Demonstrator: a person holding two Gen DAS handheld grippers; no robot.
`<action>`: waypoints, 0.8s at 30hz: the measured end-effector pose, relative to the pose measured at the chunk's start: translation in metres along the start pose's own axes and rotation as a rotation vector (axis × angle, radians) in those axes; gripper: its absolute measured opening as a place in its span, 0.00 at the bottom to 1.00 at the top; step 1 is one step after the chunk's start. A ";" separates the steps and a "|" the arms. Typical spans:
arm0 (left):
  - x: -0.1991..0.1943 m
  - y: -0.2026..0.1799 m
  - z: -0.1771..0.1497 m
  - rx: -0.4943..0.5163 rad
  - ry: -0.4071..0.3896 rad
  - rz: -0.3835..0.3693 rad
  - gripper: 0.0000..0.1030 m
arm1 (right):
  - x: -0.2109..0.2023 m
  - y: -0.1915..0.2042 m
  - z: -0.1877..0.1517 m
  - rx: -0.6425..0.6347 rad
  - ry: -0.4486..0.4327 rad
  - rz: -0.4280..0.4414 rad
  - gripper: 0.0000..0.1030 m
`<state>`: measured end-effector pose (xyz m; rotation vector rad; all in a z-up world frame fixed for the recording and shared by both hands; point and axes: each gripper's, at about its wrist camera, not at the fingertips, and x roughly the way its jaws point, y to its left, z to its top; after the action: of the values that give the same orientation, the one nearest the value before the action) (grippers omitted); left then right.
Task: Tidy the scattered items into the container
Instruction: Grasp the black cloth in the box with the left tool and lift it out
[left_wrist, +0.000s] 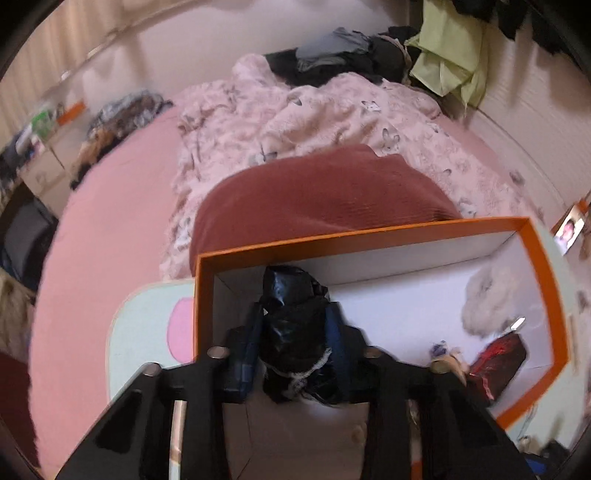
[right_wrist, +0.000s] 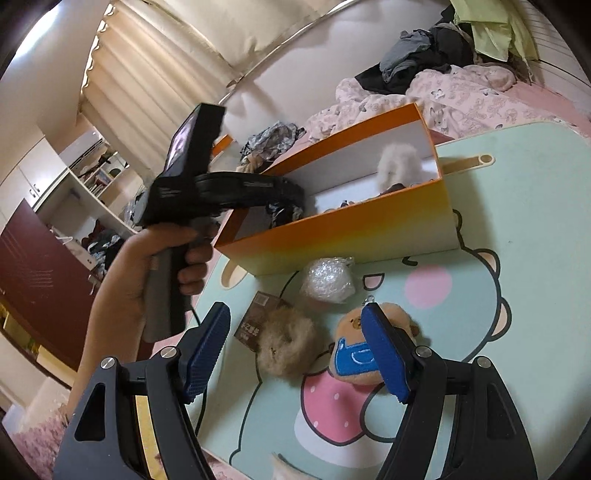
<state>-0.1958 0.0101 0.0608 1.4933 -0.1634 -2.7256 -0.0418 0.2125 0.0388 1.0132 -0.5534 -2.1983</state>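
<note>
My left gripper (left_wrist: 295, 332) is shut on a black crinkled plastic bundle (left_wrist: 291, 302) and holds it over the left end of the orange box (left_wrist: 369, 233). In the box lie a white fluffy ball (left_wrist: 491, 295), a red-and-black packet (left_wrist: 502, 358) and a small trinket (left_wrist: 441, 350). In the right wrist view a hand (right_wrist: 166, 258) holds that gripper (right_wrist: 286, 201) at the box's (right_wrist: 332, 232) left end. My right gripper (right_wrist: 295, 310) stands open above the mat. Under it lie a tan fluffy ball (right_wrist: 288, 343), a bear plush (right_wrist: 369, 354), a brown card (right_wrist: 256, 321) and a bubble-wrap wad (right_wrist: 327, 280).
The box stands on a pale green cartoon mat (right_wrist: 517, 221) laid on a pink bed (left_wrist: 110, 229). Behind the box are a maroon cloth (left_wrist: 314, 206), a rumpled pink blanket (left_wrist: 295, 118) and piled clothes (left_wrist: 351, 51). Shelves and a dark red cabinet (right_wrist: 33, 266) stand left.
</note>
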 end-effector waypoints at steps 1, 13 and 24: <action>-0.002 0.000 0.000 0.002 -0.004 -0.008 0.20 | -0.001 0.000 -0.001 -0.001 0.000 -0.002 0.71; -0.136 0.031 -0.057 -0.106 -0.296 -0.383 0.20 | -0.007 0.006 -0.001 -0.041 -0.051 -0.103 0.72; -0.092 0.065 -0.158 -0.206 -0.168 -0.359 0.21 | -0.015 -0.003 0.007 -0.018 -0.076 -0.114 0.72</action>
<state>-0.0151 -0.0597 0.0601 1.3502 0.4099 -3.0222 -0.0409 0.2260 0.0496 0.9772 -0.5206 -2.3460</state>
